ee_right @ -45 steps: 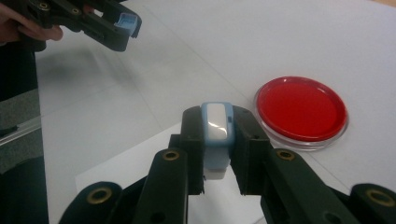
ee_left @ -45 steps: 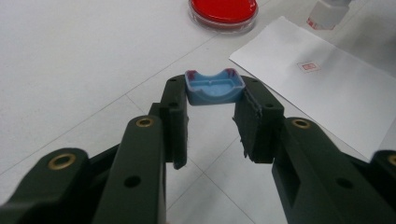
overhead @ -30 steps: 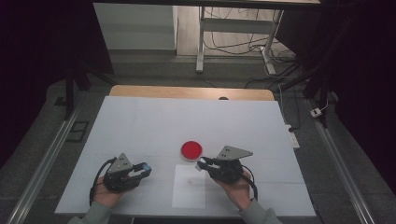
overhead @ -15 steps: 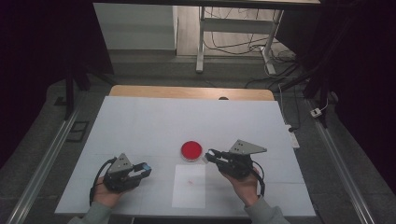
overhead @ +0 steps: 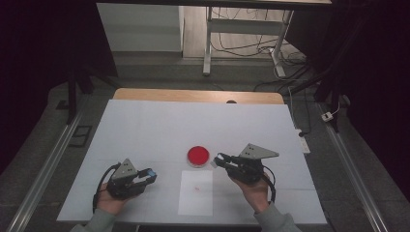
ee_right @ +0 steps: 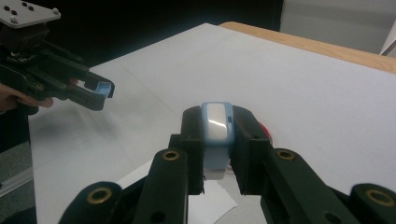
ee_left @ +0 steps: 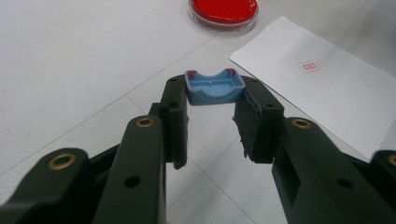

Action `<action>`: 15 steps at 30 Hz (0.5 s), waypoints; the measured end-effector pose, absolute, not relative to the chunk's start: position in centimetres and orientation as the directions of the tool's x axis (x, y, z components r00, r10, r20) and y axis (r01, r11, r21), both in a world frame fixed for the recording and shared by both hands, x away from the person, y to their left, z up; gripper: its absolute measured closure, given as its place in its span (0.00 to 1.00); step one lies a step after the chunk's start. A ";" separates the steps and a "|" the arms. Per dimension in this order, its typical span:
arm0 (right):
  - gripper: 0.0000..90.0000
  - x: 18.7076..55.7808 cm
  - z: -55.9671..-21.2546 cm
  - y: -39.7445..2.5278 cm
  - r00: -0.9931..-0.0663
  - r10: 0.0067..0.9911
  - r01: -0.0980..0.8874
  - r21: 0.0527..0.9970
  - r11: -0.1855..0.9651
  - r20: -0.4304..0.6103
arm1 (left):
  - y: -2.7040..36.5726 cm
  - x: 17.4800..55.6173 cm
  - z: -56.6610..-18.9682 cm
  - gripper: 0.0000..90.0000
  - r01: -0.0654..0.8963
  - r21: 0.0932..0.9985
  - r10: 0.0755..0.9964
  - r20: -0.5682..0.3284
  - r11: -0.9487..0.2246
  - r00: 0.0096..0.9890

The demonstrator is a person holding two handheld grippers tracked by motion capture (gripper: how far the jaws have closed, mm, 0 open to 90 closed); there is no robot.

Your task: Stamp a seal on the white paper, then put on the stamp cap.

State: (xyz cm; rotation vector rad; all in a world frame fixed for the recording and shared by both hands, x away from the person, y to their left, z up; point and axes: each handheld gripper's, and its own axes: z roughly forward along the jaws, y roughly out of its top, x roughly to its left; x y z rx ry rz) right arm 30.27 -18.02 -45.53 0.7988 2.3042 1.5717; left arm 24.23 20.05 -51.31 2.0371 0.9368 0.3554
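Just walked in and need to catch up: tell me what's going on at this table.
A person works two handheld grippers over a white table. The left gripper grips a small blue cap between its jaws. The right gripper clamps a blue-and-white stamp body, held above the table beside the red ink pad. A paper sheet bearing one small red stamp mark lies between them.

Black claws, brass rivets, grey three-cornered plates, grey-green sleeves.

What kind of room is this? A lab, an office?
Probably a lab or test workspace: a white-covered table under a fixed camera, loose cables on the floor behind, and hand-held grippers, left and right, near a red dish.
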 end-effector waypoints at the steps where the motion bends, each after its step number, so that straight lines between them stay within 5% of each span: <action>1: 0.84 30.3 -45.5 -18.0 -0.823 0.559 0.303 0.913 0.274 0.106 | 20.0 24.2 -51.3 0.73 0.489 0.793 0.729 -0.085 -0.363 0.679; 15: 0.84 30.3 -45.6 -18.0 -0.820 0.561 0.306 0.913 0.270 0.109 | 20.0 24.2 -51.2 0.73 0.485 0.797 0.727 -0.086 -0.361 0.681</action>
